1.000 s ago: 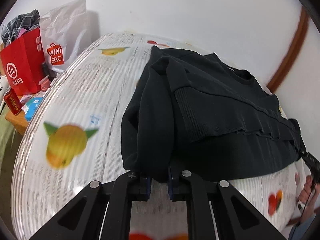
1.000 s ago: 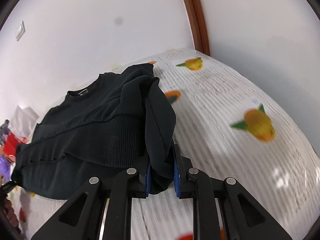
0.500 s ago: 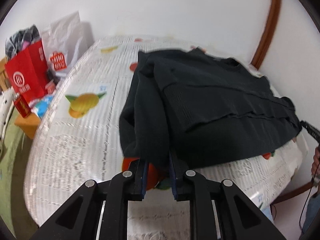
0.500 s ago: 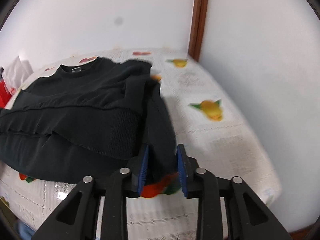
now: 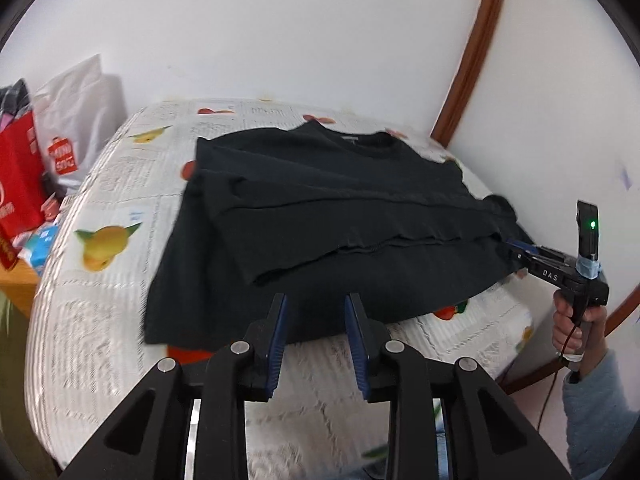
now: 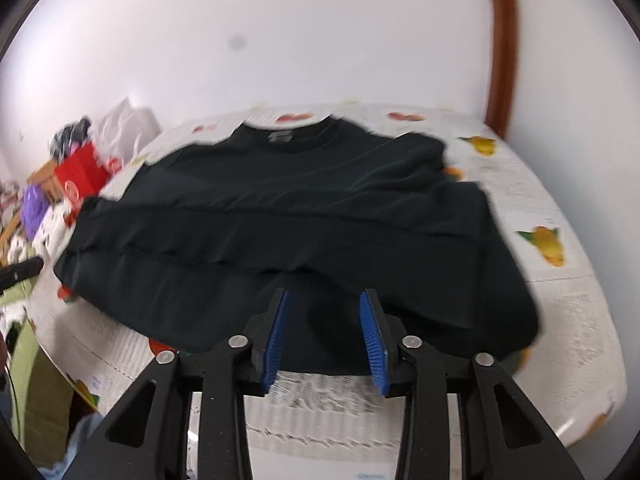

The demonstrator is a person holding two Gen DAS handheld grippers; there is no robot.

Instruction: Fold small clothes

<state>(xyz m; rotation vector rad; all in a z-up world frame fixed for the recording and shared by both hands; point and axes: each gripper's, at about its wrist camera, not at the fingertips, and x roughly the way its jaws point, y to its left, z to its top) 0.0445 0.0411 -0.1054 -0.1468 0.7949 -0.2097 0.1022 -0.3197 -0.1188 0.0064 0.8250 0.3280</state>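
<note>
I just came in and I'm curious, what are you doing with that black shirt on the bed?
A person is folding a black sweater spread on the fruit-print bed cover. Both hand-held tools, the left tool and right tool, are open and grip nothing, with the partly folded sweater lying flat just beyond them.

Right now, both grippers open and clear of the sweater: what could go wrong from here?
1. The black sweater lies close to the table's near edge; a tug could drag it off.
2. The folded-up hem layer sits uneven, so the next fold may come out crooked.
3. The left gripper and right gripper stand open, so nothing pins the fabric.
</note>
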